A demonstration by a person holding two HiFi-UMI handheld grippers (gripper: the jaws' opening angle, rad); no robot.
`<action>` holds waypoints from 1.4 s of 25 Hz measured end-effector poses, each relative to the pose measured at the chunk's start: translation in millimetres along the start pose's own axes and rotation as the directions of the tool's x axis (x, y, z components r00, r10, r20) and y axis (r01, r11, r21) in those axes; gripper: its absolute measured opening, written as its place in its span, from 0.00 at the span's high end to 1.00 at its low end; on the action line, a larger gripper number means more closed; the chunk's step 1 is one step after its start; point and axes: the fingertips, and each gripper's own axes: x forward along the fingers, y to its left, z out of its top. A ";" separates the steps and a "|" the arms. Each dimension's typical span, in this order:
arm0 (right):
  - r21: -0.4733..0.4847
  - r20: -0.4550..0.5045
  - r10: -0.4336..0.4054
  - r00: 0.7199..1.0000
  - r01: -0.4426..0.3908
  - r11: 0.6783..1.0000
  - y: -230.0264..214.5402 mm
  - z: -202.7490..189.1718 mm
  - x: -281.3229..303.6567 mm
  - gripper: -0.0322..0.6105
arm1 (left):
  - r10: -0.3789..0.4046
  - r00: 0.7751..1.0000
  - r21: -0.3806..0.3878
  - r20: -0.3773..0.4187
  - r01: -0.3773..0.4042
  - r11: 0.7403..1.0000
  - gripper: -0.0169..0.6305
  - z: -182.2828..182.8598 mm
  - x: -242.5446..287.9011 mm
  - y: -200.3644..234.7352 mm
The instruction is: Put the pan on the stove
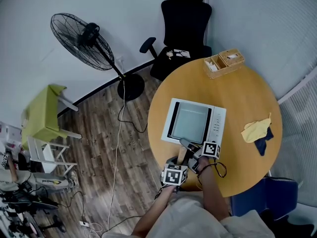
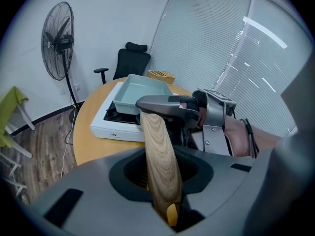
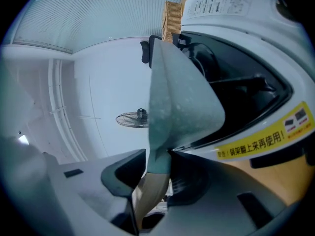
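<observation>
Head view: pan (image 1: pixel 190 121) sits square over the stove (image 1: pixel 216 124) on the round table (image 1: pixel 242 90), with its handle (image 1: pixel 182 150) pointing to the near edge. Left gripper (image 1: pixel 178 160) has its fingers (image 2: pixel 93 186) closed on the near end of the wooden handle. Right gripper (image 1: pixel 192 148) is clamped further along, on the grey metal neck where the handle joins the pan. Judgement: the two-point hold keeps the pan level and stops it twisting during set-down. Left gripper view shows the pan over the black cooking plate; full contact of its base cannot be confirmed. Box (image 1: pixel 224 62) at the far side and cloth (image 1: pixel 256 131) at the right are both well apart from the stove. Placement appears nearly complete; release is outstanding.
</observation>
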 end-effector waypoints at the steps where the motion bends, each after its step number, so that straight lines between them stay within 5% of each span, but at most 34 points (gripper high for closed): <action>1: 0.001 -0.001 -0.001 1.000 0.001 1.000 -0.5 0.1 0.2 0.74 | 0.001 1.000 0.001 0.000 -0.001 1.000 0.81 -0.2 0.7 0.3; 9: 0.009 0.014 -0.038 0.999 0.038 0.999 -8.9 -0.7 -10.2 0.64 | 0.003 1.000 0.000 -0.007 -0.003 1.000 0.81 -3.8 5.4 -0.2; 20: -0.129 -0.019 -0.145 0.989 0.141 0.982 -7.2 -10.1 -30.1 0.62 | 0.004 1.000 -0.002 -0.009 -0.004 1.000 0.81 -7.3 8.4 1.6; 29: -0.411 -0.008 -0.314 0.949 0.283 0.866 2.8 -10.2 -61.3 0.61 | 0.027 1.000 0.015 -0.003 -0.027 1.000 0.78 -4.9 3.4 6.6; 35: -0.612 0.042 -0.410 0.911 0.348 0.710 17.2 -9.3 -72.3 0.61 | 0.030 0.999 0.012 0.019 -0.030 0.999 0.73 -2.1 -2.5 7.1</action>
